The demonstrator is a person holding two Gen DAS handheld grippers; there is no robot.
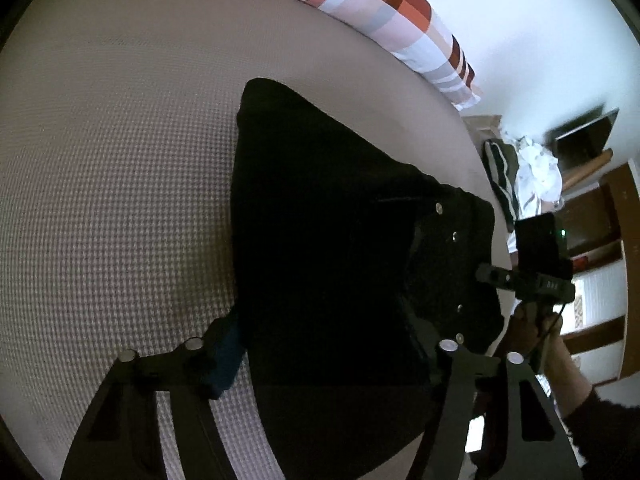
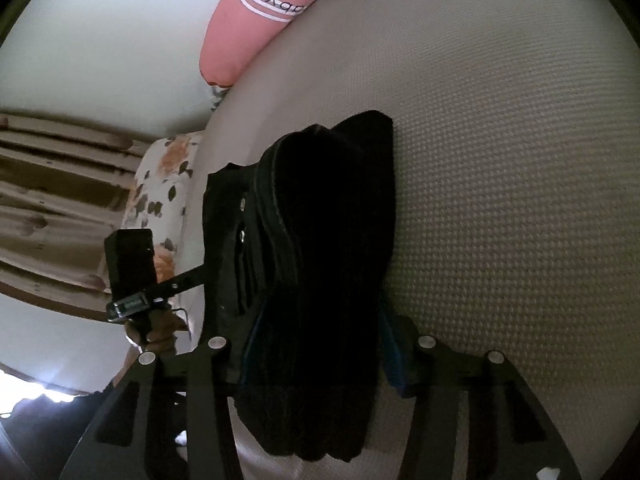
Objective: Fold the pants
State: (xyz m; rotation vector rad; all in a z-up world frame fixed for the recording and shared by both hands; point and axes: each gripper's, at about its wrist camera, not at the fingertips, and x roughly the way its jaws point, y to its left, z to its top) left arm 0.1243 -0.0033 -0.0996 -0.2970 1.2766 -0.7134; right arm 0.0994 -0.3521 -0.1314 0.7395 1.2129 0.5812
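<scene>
left tongs and right tongs each clamping black pants, near bed edge

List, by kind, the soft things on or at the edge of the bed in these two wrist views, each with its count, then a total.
Black pants: 1
Pink and checked pillow: 1
Floral pillow: 1
Waffle-textured bed cover: 1
Total: 4

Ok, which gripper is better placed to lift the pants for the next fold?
Right, probably. The right gripper has the folded pants bunched between both pads, seemingly pinched. The left gripper straddles a wider spread of the pants, and its grip is unclear.
</scene>
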